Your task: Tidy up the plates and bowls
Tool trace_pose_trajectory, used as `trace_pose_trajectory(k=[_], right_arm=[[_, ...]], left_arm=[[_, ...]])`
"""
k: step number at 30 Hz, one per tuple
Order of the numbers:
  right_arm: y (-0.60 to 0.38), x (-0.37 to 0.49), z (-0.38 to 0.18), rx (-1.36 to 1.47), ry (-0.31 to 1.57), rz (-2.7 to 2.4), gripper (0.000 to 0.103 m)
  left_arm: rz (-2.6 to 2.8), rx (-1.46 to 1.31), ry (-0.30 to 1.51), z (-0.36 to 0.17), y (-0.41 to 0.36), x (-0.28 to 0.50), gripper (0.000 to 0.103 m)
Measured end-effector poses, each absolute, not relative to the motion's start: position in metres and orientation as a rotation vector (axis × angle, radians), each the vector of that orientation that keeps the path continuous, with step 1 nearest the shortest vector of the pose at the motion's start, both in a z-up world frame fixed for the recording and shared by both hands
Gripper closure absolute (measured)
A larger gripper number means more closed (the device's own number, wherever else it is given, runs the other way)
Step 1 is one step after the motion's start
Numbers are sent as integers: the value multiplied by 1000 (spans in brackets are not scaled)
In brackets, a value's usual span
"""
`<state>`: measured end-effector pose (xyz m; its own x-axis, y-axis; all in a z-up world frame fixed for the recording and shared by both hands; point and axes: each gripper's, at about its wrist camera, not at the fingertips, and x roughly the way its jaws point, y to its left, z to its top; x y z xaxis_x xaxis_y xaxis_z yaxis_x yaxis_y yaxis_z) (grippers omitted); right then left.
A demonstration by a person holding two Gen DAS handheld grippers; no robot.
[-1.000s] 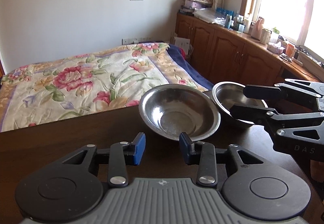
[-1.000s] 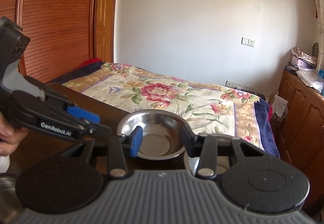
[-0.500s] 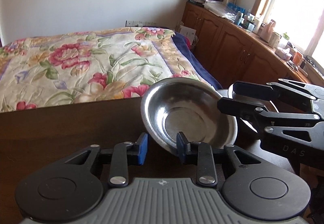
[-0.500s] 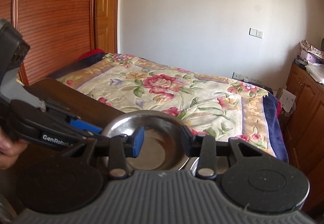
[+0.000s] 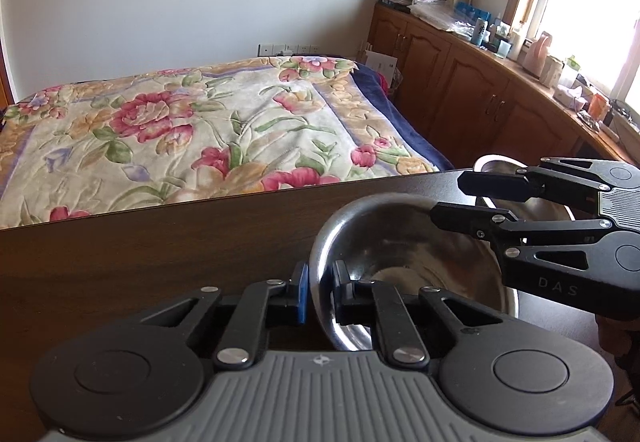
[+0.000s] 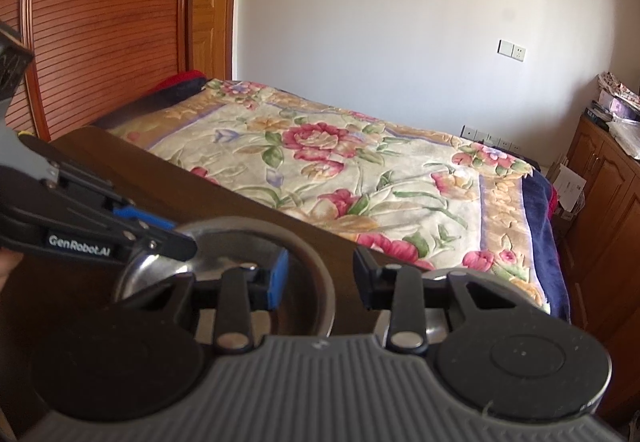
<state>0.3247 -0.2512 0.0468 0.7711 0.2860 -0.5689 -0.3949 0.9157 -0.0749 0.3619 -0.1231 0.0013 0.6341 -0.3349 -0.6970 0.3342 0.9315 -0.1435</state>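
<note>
- Two grippers meet at one steel bowl point(image 5: 404, 254) over the dark wooden tabletop point(image 5: 140, 258).
- Left gripper point(image 5: 319, 296) is clamped on that bowl's near rim, blue pad outside the wall and black pad inside; the bowl is tipped up on its side, its hollow facing right.
- Right gripper point(image 6: 318, 280) is spread wide, gripping nothing. Its blue-padded finger point(image 6: 276, 276) sits inside the tilted bowl point(image 6: 240, 242), while the black finger point(image 6: 366, 278) is outside, past the rim.
- In the left wrist view, the right gripper point(image 5: 460, 198) comes in from the right, one finger over the bowl's far rim.
- A second steel bowl point(image 5: 496, 166) rests on the tabletop just behind, mostly hidden by that gripper.
- Part of a person's hand point(image 6: 6, 266) shows at the left edge of the right wrist view.
- Beyond the tabletop lies a bed with a floral blanket point(image 5: 180, 138); wooden cabinets point(image 5: 472, 94) run under a window.
</note>
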Motion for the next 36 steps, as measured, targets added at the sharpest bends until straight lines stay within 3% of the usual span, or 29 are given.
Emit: trace_pose_trajectory(k=[13,20,36], right_arm=[[-247,324,37,-156,682,410,71],[-253,321,37,-83,700,409,88],[-261,285,76,-44,567,380,89]], left_arm=[[-384,6,788,0,-118,358,90],[-383,-31,800,6,-110,351,92],[-426,-37,698,50,-104,305,94]])
